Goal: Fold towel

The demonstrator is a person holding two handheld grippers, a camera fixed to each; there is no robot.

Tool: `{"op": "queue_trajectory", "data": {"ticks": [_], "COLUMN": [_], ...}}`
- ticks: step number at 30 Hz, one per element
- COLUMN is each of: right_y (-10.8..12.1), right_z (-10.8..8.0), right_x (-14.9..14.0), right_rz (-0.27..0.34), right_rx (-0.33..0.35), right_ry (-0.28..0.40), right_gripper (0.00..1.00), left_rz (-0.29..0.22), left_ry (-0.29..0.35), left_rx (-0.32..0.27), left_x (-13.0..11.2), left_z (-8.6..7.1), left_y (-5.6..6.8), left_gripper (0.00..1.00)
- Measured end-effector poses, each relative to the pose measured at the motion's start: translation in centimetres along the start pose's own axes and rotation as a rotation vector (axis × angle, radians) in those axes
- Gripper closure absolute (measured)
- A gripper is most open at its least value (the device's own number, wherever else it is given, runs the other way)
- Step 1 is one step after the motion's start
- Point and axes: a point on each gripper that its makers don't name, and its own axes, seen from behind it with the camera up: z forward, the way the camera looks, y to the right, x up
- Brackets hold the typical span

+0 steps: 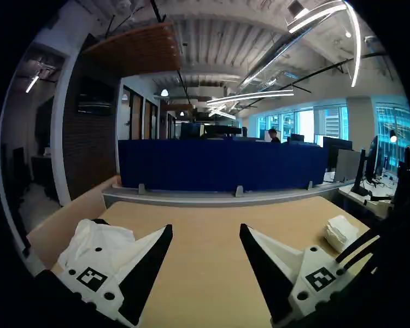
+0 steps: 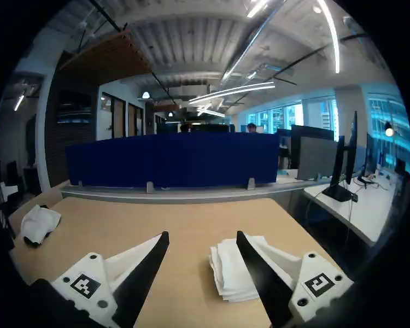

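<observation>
Left gripper [image 1: 205,227]: fingers spread wide, nothing betw. them, pointed across light-wood table [image 1: 205,216]. Left gripper view, L to R:
- Crumpled towel [image 1: 98,240], white, lay at table's near-left corner, partly hidden behind the finger on that side. Whether it touched that finger: cannot tell.
- Bare tabletop showed betw. the two fingers.
- Folded towel stack [image 1: 340,232], white, sat near table's right edge, beyond the other finger and well apart from crumpled towel.
- Blue divider [image 1: 221,164] ran along table's far edge. Person [image 1: 271,134] was seen above it, far off.
- Monitors [image 1: 363,169] stood at far right.

Right gripper [image 2: 202,234]: fingers likewise wide apart, gripping nothing. Right gripper view, L to R:
- Crumpled towel [image 2: 38,223] lay at far-left edge of table [image 2: 150,218], well apart from the gripper.
- Folded towel stack [image 2: 229,268] lay just beside the right-side finger, its right part hidden behind that finger. Contact not discernible.
- Blue divider [image 2: 172,158] stood across the back.
- Monitors [image 2: 344,156] stood on white desk [image 2: 363,210] at right.
</observation>
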Motion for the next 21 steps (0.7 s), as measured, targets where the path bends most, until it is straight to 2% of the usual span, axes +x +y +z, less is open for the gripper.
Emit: {"op": "queue_trajectory", "data": {"ticks": [2,11,21], "right_y": [-0.4,-1.5,-3.2], "right_z": [-0.1,0.4,1.3], "right_x": [0.0,0.4,1.0], "right_rz": [-0.009,-0.024,-0.046], "right_rx": [0.004,0.007,0.013], "right_ry": [-0.001,-0.013,-0.023], "right_gripper": [0.04,0.04,0.04], "left_rz": [0.005,0.024,0.056], "left_ry": [0.025,0.059,0.093], "left_rx": [0.008,-0.014,0.005], "left_x": [0.6,0.9,0.1], "left_z": [0.4,1.8,4.0], "left_y": [-0.3,0.0,-1.3], "left_gripper": [0.09,0.09,0.09]}}
